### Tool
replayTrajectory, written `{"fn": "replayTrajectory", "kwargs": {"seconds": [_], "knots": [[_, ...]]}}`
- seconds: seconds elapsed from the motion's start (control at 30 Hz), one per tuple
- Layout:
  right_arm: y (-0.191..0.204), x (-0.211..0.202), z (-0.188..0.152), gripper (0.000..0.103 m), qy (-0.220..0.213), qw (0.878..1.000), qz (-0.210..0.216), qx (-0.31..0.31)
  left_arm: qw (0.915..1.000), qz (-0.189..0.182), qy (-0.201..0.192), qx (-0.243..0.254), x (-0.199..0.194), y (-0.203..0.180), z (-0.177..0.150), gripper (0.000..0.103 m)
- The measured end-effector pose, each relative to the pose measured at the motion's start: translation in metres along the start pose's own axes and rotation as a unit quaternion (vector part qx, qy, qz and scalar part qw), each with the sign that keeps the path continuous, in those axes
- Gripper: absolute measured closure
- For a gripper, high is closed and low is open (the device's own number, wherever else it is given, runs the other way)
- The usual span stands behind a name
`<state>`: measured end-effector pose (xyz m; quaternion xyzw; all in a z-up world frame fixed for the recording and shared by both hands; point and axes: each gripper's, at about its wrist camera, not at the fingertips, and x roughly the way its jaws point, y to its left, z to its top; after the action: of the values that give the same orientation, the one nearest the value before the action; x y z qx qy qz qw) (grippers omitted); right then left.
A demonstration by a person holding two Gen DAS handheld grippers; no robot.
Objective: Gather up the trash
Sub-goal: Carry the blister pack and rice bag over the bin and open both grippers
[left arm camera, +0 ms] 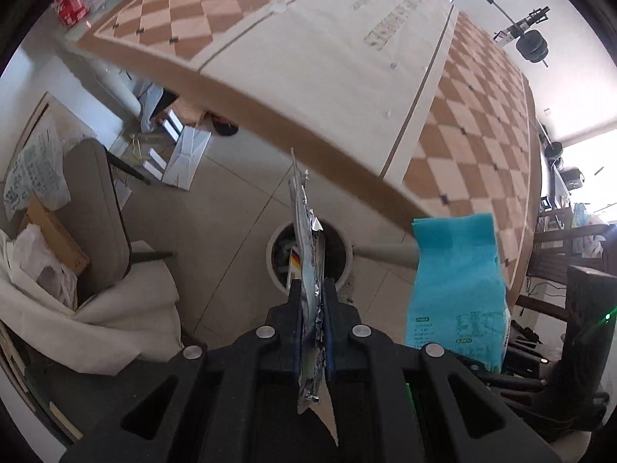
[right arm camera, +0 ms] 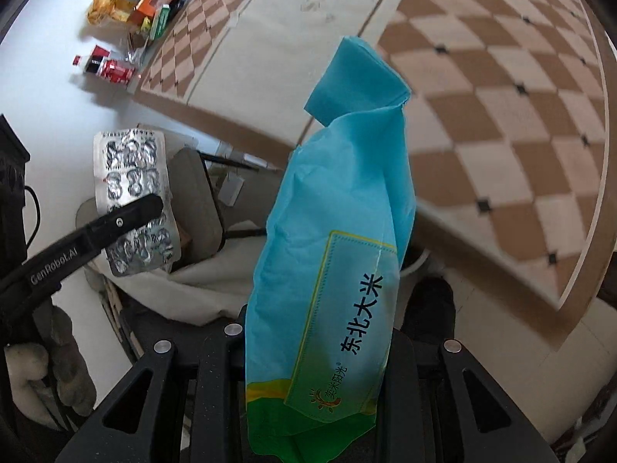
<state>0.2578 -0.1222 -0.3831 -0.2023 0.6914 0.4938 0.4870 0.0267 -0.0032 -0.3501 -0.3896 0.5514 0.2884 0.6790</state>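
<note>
My left gripper (left arm camera: 311,289) is shut on a silver foil blister pack (left arm camera: 306,254), held edge-on above a round white trash bin (left arm camera: 308,256) on the tiled floor. The pack also shows flat in the right wrist view (right arm camera: 135,196), with a left finger (right arm camera: 127,216) across it. My right gripper (right arm camera: 320,332) is shut on a blue and green rice bag (right arm camera: 331,262), held upright beside the table edge. The bag also shows in the left wrist view (left arm camera: 459,293), to the right of the bin.
A large round table (left arm camera: 347,58) with a checkered cloth fills the upper view. Boxes and packets (right arm camera: 135,4) and a red pack (right arm camera: 112,67) lie at its far left. A grey chair (left arm camera: 96,208), white cloth (left arm camera: 115,308) and cardboard stand on the left floor.
</note>
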Motion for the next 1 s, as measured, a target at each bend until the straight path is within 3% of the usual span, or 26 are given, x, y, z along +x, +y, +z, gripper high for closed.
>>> {"fn": "replayTrajectory", "kwargs": {"seconds": [0.2,0.37,0.63,0.87,0.9,0.93,0.97,1.0], "knots": [[-0.015,0.094,-0.073,0.073,0.071,0.997,-0.015,0.028,0.9985,-0.003,0.055,-0.008,0.081,0.020,-0.025,0.096],[-0.054,0.179,-0.090,0.073,0.093,0.993,-0.030,0.066,0.9957,-0.026,0.084,-0.029,0.165,0.026,-0.016,0.096],[-0.145,0.300,-0.053,0.073,0.077,0.990,-0.040,0.114,0.9908,-0.049,0.125,-0.016,0.312,0.020,0.019,0.096],[-0.207,0.374,-0.006,0.070,0.084,0.986,-0.074,0.123,0.9822,-0.021,0.187,0.005,0.403,0.024,0.032,0.094],[-0.213,0.379,-0.003,0.067,0.082,0.986,-0.077,0.124,0.9820,-0.018,0.188,0.006,0.409,0.025,0.032,0.091],[-0.218,0.383,0.000,0.066,0.082,0.986,-0.077,0.125,0.9819,-0.015,0.189,0.008,0.412,0.027,0.032,0.077],[-0.222,0.387,0.002,0.061,0.082,0.986,-0.075,0.127,0.9823,-0.012,0.187,0.009,0.413,0.027,0.032,0.055],[-0.225,0.388,0.004,0.053,0.081,0.985,-0.076,0.129,0.9830,-0.015,0.183,0.006,0.413,0.029,0.032,0.043]]}}
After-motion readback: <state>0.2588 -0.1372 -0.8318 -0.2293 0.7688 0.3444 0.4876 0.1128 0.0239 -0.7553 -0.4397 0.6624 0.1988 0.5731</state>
